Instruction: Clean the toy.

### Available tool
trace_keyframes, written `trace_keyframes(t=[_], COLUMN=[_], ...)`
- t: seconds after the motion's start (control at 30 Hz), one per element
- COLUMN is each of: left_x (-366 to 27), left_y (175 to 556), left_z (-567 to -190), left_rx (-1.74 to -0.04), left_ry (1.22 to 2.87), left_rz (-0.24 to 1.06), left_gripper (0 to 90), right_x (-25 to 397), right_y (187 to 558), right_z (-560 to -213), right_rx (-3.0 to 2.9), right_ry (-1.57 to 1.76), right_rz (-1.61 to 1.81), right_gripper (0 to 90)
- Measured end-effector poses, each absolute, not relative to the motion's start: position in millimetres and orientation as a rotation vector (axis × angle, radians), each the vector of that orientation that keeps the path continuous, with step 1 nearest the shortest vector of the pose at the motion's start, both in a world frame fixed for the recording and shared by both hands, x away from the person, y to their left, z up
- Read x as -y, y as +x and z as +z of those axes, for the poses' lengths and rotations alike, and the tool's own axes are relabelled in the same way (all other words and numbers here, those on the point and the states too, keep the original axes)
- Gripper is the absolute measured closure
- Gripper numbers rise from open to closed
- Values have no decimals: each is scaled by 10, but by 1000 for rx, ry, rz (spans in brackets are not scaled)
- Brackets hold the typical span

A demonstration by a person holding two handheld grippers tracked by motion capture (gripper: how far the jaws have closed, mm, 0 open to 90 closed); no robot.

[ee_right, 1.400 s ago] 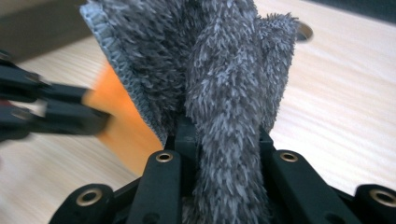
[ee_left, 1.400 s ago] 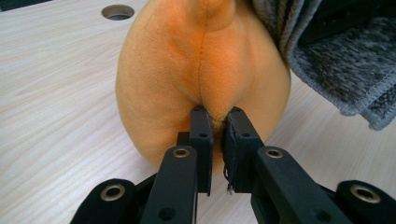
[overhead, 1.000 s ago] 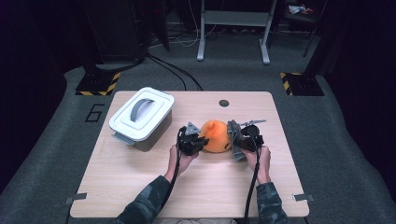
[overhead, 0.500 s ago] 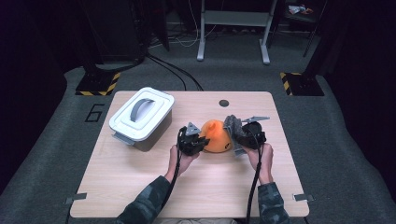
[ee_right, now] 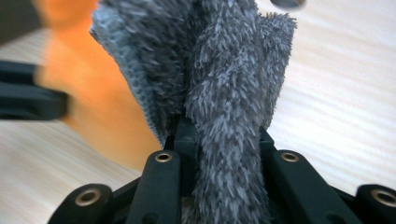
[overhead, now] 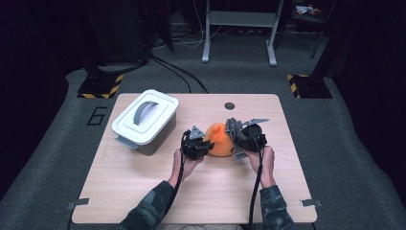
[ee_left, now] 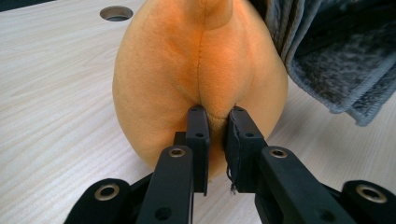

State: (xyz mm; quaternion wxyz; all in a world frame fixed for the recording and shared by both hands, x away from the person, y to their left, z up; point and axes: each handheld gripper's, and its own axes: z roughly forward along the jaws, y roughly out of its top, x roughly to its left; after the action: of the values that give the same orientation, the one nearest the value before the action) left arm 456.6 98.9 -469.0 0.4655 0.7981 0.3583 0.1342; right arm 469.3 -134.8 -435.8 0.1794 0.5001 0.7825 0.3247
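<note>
- The orange plush toy [overhead: 219,139] rests on the wooden table [overhead: 143,182], just past the table's middle, between the two grippers.
- The left gripper [ee_left: 217,123] sits at the toy's 9 o'clock in the high view; its jaws are pinched together on a fold of the orange plush, with the fabric squeezed between the pads.
- The right gripper [ee_right: 224,135] sits at the toy's 3 o'clock; its jaws are clamped on a grey fuzzy cloth [ee_right: 219,84], which stands bunched above them and presses against the toy's side.
- A white lidded container [overhead: 145,120] with a grey handle stands at the toy's 9 to 10 o'clock, well apart.
- A round hole [overhead: 230,106] in the table lies at the toy's 12 o'clock.
</note>
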Motion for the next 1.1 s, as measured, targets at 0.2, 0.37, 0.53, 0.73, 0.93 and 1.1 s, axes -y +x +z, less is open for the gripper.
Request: trace_keyframes(t=[0.2,0.37,0.53,0.73,0.93,1.1], left_x=[-979,-981,-997,-988,-991,-1000], left_y=[4568,4572,4580,4572,4578,4588], left_z=[-4690,-4690,-4694,-4692,-4697,-4699], left_rx=[-877,-875,-882,-884,-891,-888], left_ry=[1963,1963,1955,1959,1957,1960], left_rz=[331,329,324,330,335,330], left_gripper=[801,801,801,800,788,730], right_x=[1526,1595,1622,1517,1288,1304], right_y=[4791,4858,4824,4671,4742,4801], right_z=[-4621,-4787,-4718,-4311,-4273,-4442], right_rx=[-2234,-2268,-2251,-2160,-2228,-2243], right_ry=[1530,1602,1590,1447,1376,1420], right_rz=[860,790,779,936,946,966], right_gripper=[727,726,727,726,734,751])
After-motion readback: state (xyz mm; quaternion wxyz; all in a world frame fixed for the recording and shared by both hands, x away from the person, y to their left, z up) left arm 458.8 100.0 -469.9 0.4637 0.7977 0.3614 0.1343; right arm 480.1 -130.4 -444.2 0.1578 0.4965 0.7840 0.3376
